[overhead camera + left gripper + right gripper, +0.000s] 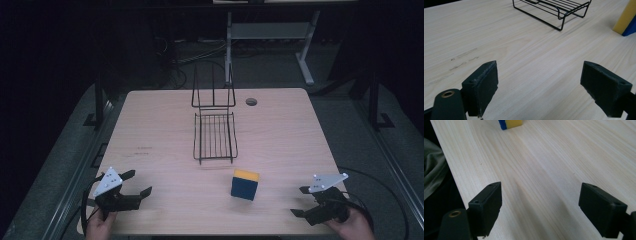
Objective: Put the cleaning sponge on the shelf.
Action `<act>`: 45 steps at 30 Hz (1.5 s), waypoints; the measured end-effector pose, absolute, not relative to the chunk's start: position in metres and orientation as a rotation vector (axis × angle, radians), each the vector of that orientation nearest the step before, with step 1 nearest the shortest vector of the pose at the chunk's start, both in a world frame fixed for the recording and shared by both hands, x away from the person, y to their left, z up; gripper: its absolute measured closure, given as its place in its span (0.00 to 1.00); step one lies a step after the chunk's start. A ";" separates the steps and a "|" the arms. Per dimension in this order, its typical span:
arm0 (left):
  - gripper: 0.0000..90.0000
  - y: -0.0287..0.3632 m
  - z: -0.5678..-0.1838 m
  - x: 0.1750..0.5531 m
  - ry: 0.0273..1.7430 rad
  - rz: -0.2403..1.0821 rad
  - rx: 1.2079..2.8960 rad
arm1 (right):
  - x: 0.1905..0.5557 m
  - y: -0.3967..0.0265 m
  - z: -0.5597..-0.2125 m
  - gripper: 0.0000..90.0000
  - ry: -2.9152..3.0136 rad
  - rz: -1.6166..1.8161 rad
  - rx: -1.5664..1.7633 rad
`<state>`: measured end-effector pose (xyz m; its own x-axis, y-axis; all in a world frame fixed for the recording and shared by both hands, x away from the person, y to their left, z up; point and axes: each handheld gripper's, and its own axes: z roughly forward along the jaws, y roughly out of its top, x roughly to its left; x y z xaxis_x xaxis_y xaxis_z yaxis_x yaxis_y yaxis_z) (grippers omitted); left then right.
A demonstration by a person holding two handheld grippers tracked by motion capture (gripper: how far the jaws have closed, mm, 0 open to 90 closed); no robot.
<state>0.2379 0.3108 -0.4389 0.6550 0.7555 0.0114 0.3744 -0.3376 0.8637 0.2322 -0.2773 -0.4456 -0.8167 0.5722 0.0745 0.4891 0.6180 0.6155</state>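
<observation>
No brand, label or readable writing shows on anything here; the only marks are a few faint dark scuffs on the wooden table [165, 130], at about nine o'clock from the rack.

The blue block with a yellow top face [245, 184] stands on the table near the front edge, a little right of centre, at roughly five o'clock from the wire rack [215, 132] and just apart from the rack's near rail. The rack sits at the middle of the table, its upright back at twelve o'clock and its flat grid base toward the person. A small round hole [251, 102] lies in the tabletop at about two o'clock from the rack.

Open wood surrounds the block on every side. The widest bare stretches lie at nine o'clock, toward the left gripper [139, 185], and at three o'clock, toward the right gripper [301, 201]. Both grippers hover near the front edge, well apart from the block and from each other, each held in a hand at a front corner.

In the left gripper view the jaws stand spread wide with only bare wood between them; the rack's base is at one o'clock and the block's corner at two o'clock. In the right gripper view the jaws are likewise spread wide over bare wood, holding and touching nothing, with the block far ahead at eleven o'clock and the table's edge running along the left.
</observation>
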 end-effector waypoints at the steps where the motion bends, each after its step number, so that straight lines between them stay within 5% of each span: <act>1: 0.16 0.311 -0.439 0.238 0.884 0.521 1.953 | 0.232 -0.276 -0.446 0.20 2.708 0.970 0.890; 45: 0.16 0.316 -0.437 0.233 0.896 0.533 1.934 | 0.244 -0.213 -0.423 0.19 2.814 1.002 0.646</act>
